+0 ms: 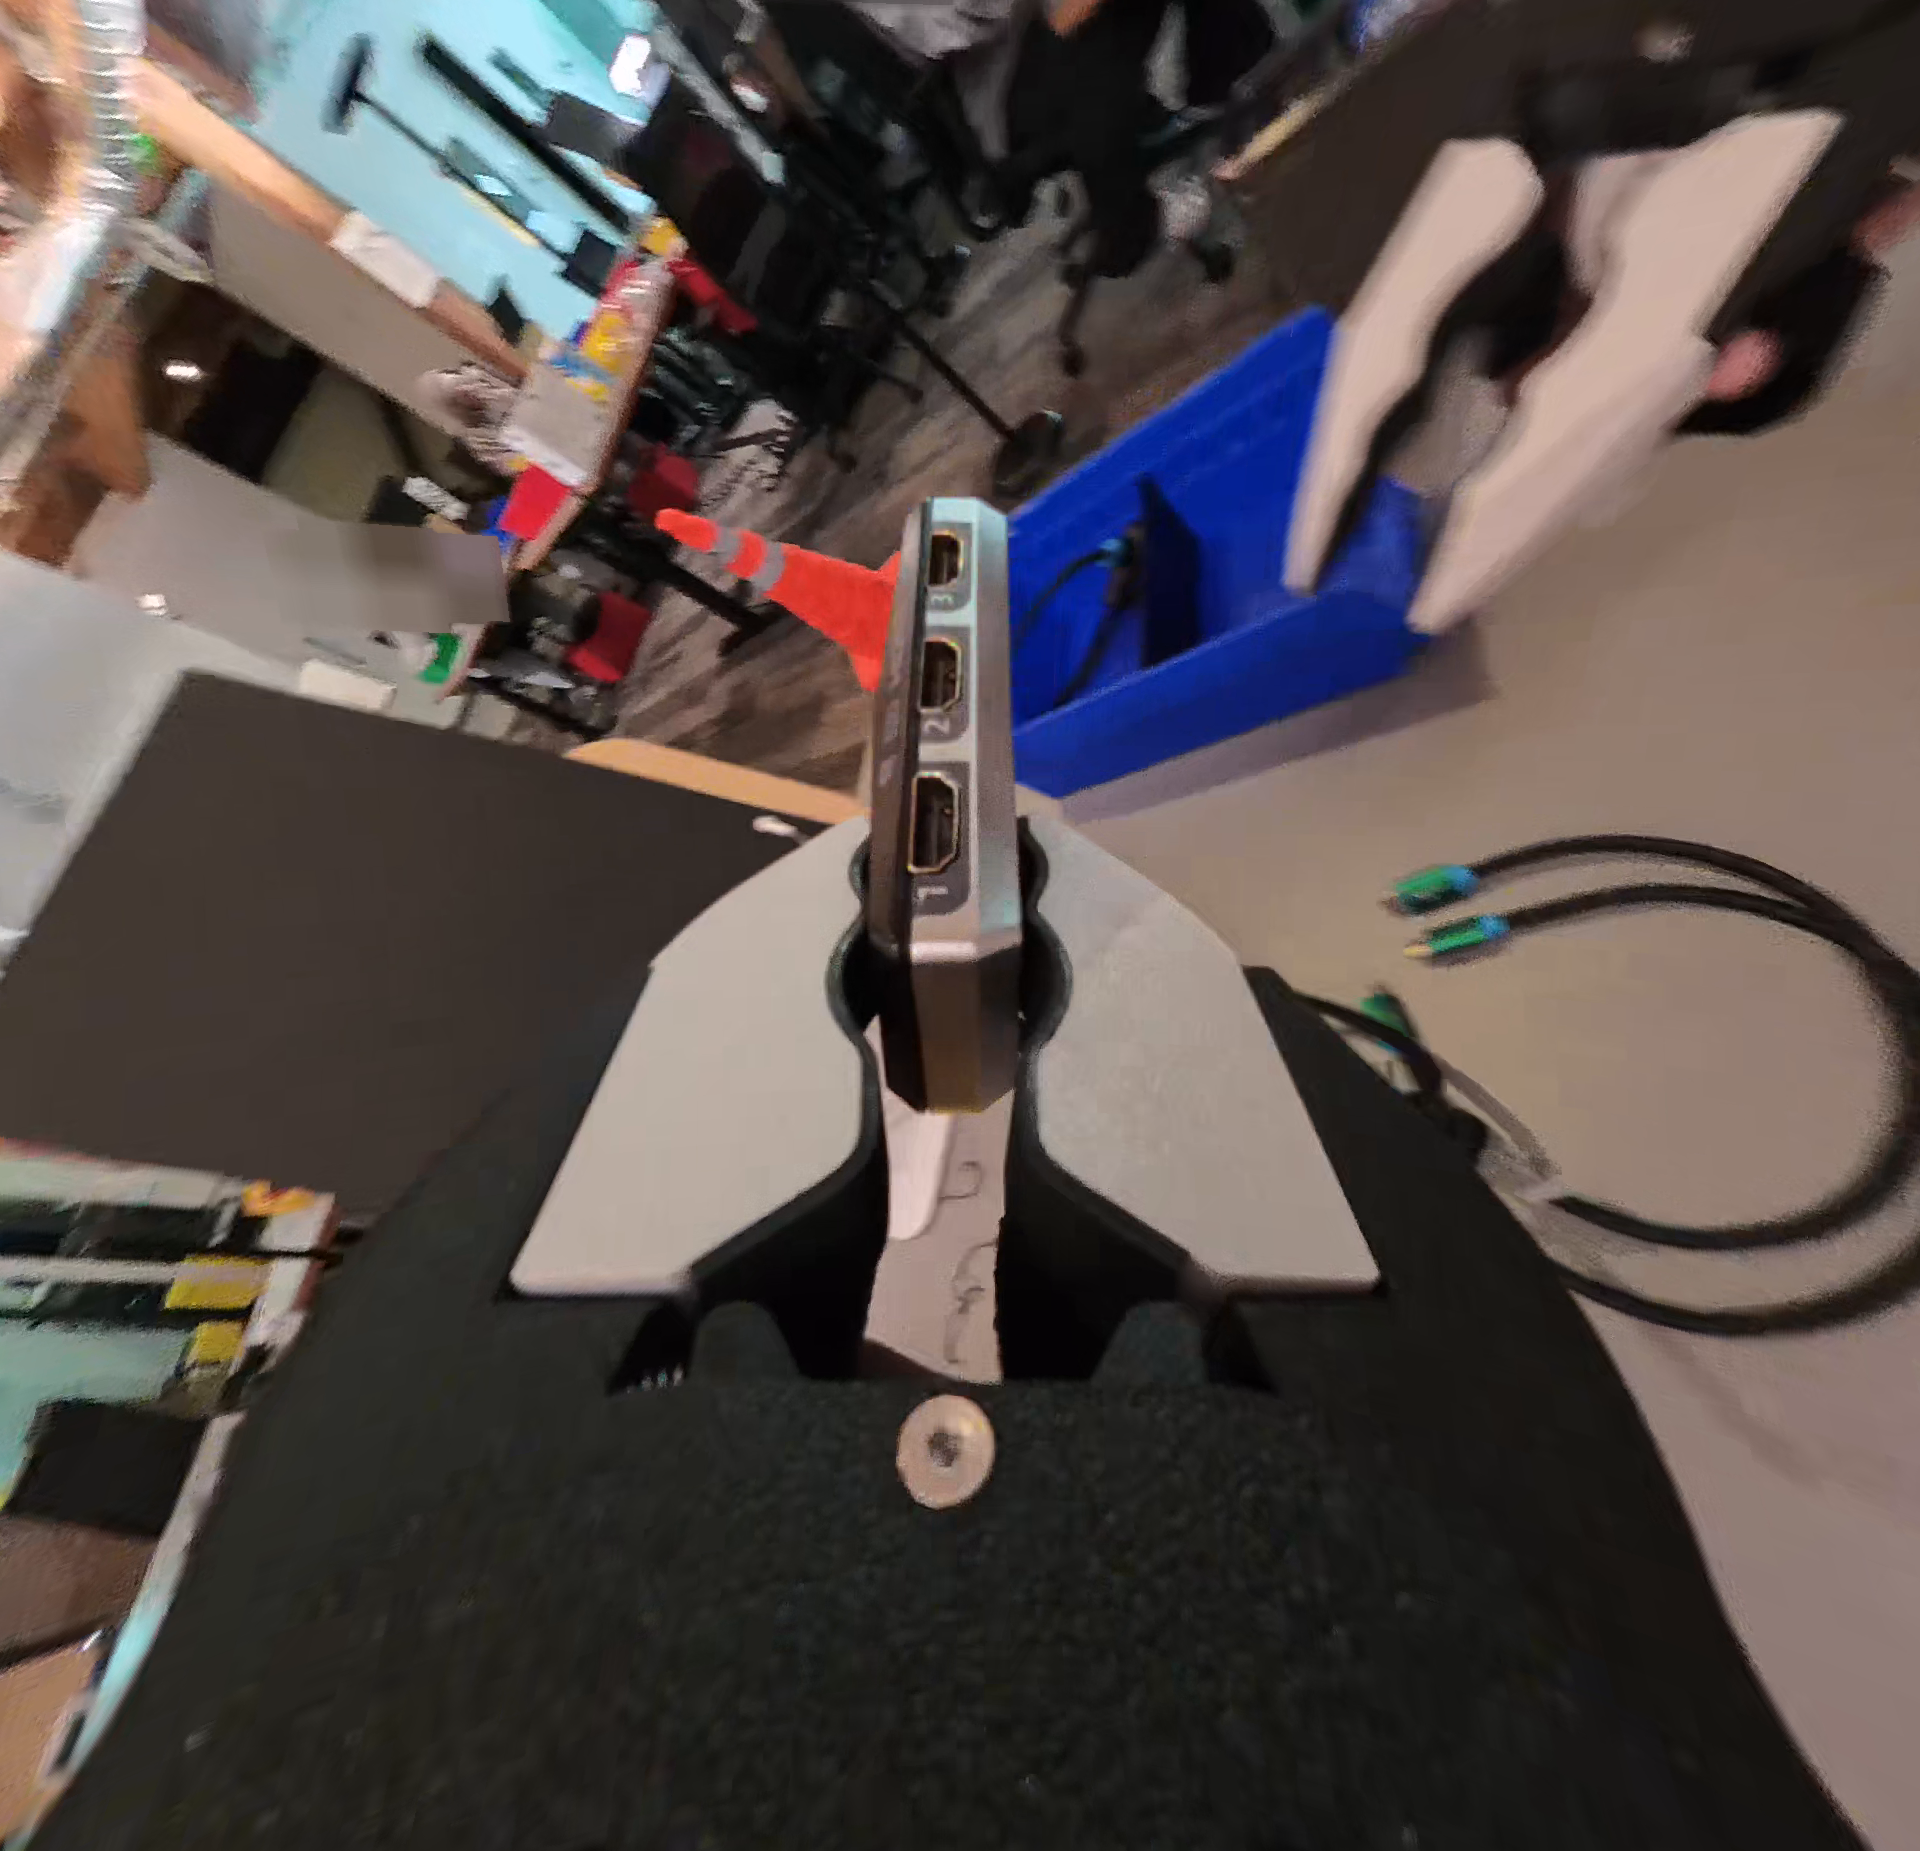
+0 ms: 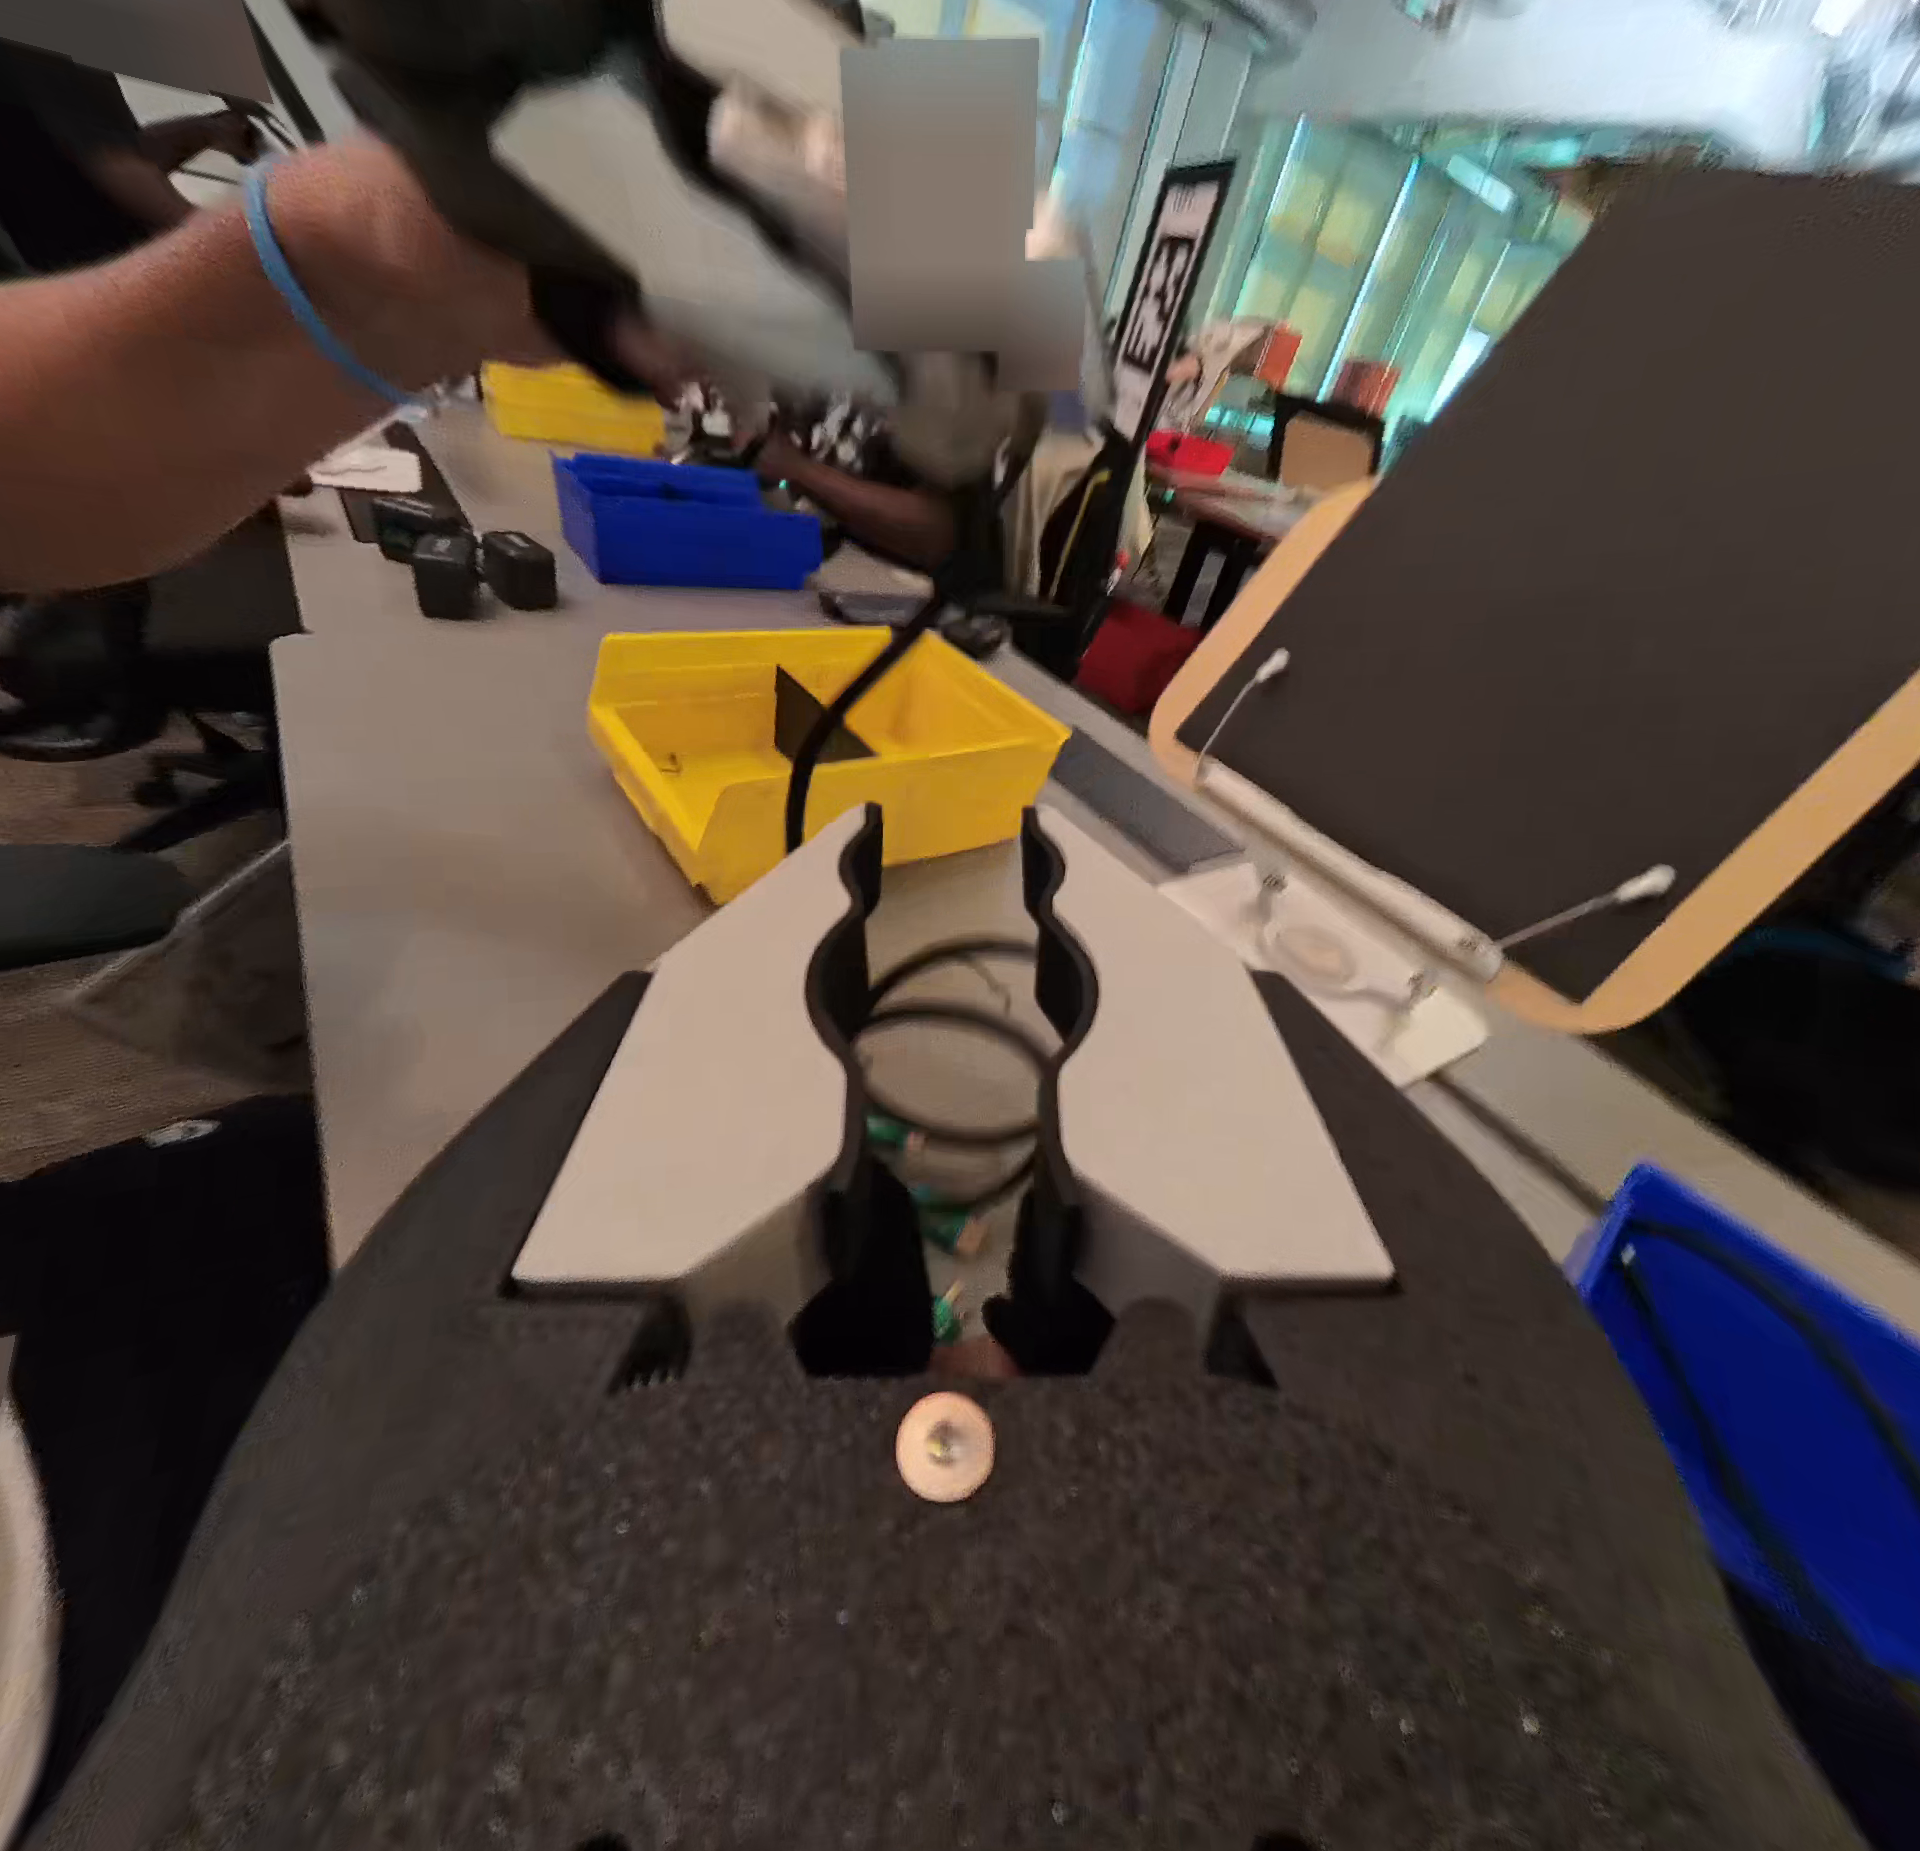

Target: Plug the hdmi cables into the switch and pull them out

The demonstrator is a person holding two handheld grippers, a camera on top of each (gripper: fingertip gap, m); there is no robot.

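My left gripper (image 1: 945,845) is shut on the grey HDMI switch (image 1: 940,721), which it holds on edge above the table with three open ports facing the camera. Black HDMI cables (image 1: 1766,970) with green and blue plugs (image 1: 1439,887) lie coiled on the table to the right. My right gripper (image 1: 1377,596) hangs open and empty over a blue bin. In the right wrist view, the right gripper (image 2: 948,825) is open above the cable coil (image 2: 956,1022), with plugs (image 2: 940,1219) below. The left gripper (image 2: 665,243) is blurred at upper left, and a thin black cable (image 2: 831,721) hangs down from there.
A blue bin (image 1: 1226,679) with a cable in it stands at the table's far edge, and it also shows in the right wrist view (image 2: 1745,1438). A yellow bin (image 2: 727,783) sits ahead of the right gripper. A black panel (image 2: 1610,554) borders the table. An orange cone (image 1: 810,586) stands on the floor. Left tips to right tips: about 12 cm.
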